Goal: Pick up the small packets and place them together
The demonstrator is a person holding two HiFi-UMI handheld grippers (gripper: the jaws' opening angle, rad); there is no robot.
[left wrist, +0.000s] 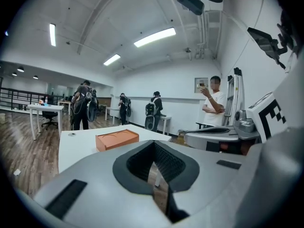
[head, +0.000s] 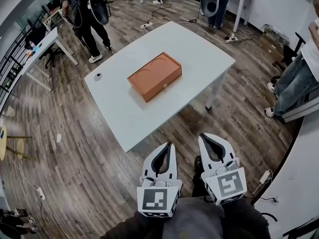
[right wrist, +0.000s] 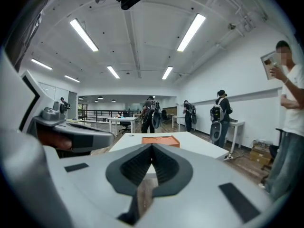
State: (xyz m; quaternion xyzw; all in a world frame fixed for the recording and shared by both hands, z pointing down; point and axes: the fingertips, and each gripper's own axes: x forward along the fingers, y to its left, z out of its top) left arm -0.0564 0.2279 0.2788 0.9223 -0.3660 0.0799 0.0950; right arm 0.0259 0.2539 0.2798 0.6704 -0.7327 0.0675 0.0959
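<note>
On white table [head: 202, 54], rectangular orange box [head: 154, 76].

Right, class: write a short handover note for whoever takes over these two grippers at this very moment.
Left gripper: shut, nothing between its jaws.
Right gripper: shut, nothing between its jaws.
Both are held over the floor, short of the white table.
On the table: an orange box and a small dark round thing.
No packets show in any view.
Done: nothing.
Left: find the packets, pick them up and place them together.
</note>
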